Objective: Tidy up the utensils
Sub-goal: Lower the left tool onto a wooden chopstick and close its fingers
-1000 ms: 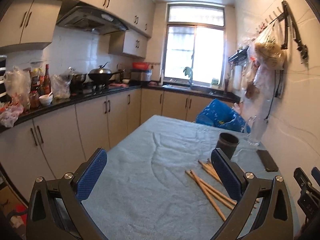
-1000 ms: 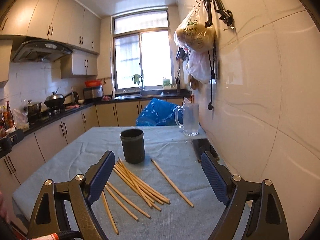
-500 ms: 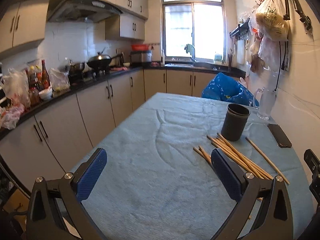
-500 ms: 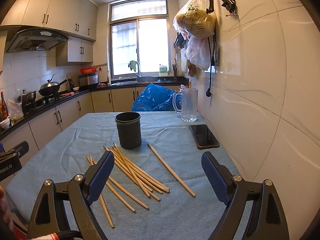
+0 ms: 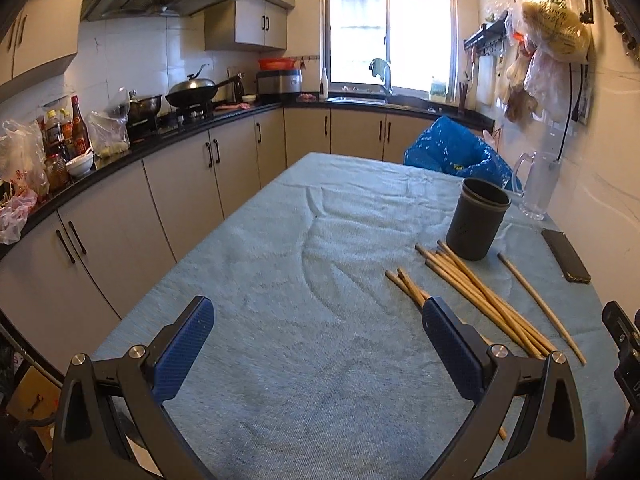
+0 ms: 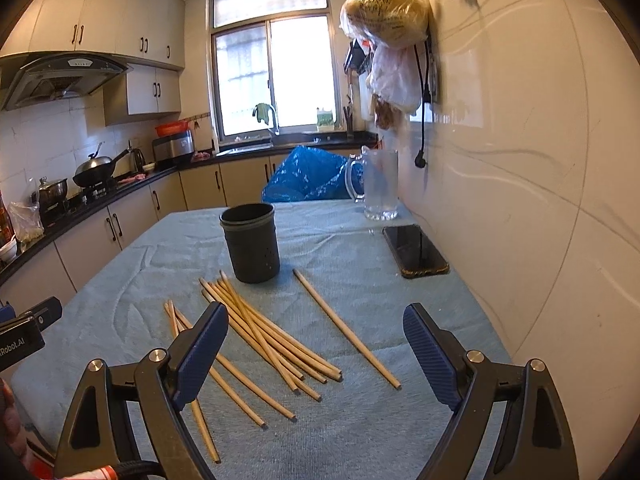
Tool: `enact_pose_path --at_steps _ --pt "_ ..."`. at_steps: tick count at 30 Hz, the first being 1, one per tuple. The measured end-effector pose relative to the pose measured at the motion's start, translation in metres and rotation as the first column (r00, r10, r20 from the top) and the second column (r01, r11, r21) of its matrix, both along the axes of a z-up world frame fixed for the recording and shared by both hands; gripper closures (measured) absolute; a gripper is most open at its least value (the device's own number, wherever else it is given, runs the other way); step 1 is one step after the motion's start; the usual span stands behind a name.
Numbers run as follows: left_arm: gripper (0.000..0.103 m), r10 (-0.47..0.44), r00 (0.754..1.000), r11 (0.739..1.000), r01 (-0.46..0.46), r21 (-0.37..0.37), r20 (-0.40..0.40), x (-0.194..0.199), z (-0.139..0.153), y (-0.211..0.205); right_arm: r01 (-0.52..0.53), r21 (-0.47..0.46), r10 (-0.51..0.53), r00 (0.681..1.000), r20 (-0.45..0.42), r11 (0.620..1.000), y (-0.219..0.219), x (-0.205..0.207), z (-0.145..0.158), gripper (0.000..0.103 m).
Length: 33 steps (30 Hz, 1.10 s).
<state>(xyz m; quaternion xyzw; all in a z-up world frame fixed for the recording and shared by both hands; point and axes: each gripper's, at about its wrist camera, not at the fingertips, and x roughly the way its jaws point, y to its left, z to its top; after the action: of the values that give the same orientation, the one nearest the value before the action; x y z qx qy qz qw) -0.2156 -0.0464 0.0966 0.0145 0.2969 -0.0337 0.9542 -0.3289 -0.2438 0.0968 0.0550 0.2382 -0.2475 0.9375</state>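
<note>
Several wooden chopsticks [image 6: 276, 336] lie loose in a fan on the blue-grey tablecloth [image 6: 340, 432], with one stick [image 6: 344, 326] apart to the right. Behind them stands an upright dark holder cup [image 6: 251, 248], empty at its rim. My right gripper [image 6: 316, 334] is open above the near ends of the sticks, holding nothing. In the left wrist view the chopsticks [image 5: 480, 296] and the cup [image 5: 476, 218] sit to the right. My left gripper [image 5: 318, 328] is open over bare cloth, its right finger [image 5: 452, 344] covering some stick ends.
A black phone [image 6: 414, 250] lies near the wall, with a clear glass jug [image 6: 378, 184] and a blue bag [image 6: 308, 176] behind it. The tiled wall runs along the table's right side. Counter and cabinets [image 5: 120, 216] flank the left edge.
Both grippers have tilted down and moved forward over the table, so cup and chopsticks look closer. The left view has swung right. Both stay open.
</note>
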Motion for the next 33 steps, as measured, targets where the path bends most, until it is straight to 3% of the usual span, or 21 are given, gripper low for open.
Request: enact_pose_path --at_steps 11,15,21,24,29,32,33 --pt "0.0 0.015 0.992 0.999 -0.02 -0.038 -0.129 0.043 -0.023 0.005 -0.014 0.047 0.018 0.997 -0.079 0.999 -0.025 0.022 -0.023 0.011" --pt "0.0 -0.036 0.973 0.994 0.011 -0.11 -0.229 0.064 -0.031 0.005 -0.033 0.072 0.041 0.992 -0.117 0.997 -0.042 0.035 -0.025 0.011" --pt "0.002 -0.14 0.948 0.981 0.092 -0.174 -0.287 0.085 -0.041 -0.025 -0.069 0.185 0.103 0.978 -0.182 0.98 -0.074 0.064 -0.03 0.011" --pt "0.01 -0.183 0.927 0.977 0.136 -0.162 -0.327 0.102 -0.049 -0.047 -0.106 0.249 0.164 0.96 -0.225 0.963 -0.092 0.092 -0.037 0.013" --pt "0.034 -0.19 0.896 0.981 0.152 -0.124 -0.401 0.132 -0.069 -0.071 -0.128 0.249 0.204 0.929 -0.308 0.96 -0.112 0.132 -0.048 0.032" --pt "0.047 -0.203 0.868 0.977 0.152 -0.147 -0.454 0.145 -0.082 -0.079 -0.13 0.268 0.223 0.909 -0.353 0.955 -0.122 0.157 -0.059 0.038" --pt "0.047 -0.197 0.874 0.979 0.152 -0.135 -0.444 0.147 -0.082 -0.081 -0.129 0.274 0.227 0.903 -0.364 0.953 -0.124 0.165 -0.063 0.039"
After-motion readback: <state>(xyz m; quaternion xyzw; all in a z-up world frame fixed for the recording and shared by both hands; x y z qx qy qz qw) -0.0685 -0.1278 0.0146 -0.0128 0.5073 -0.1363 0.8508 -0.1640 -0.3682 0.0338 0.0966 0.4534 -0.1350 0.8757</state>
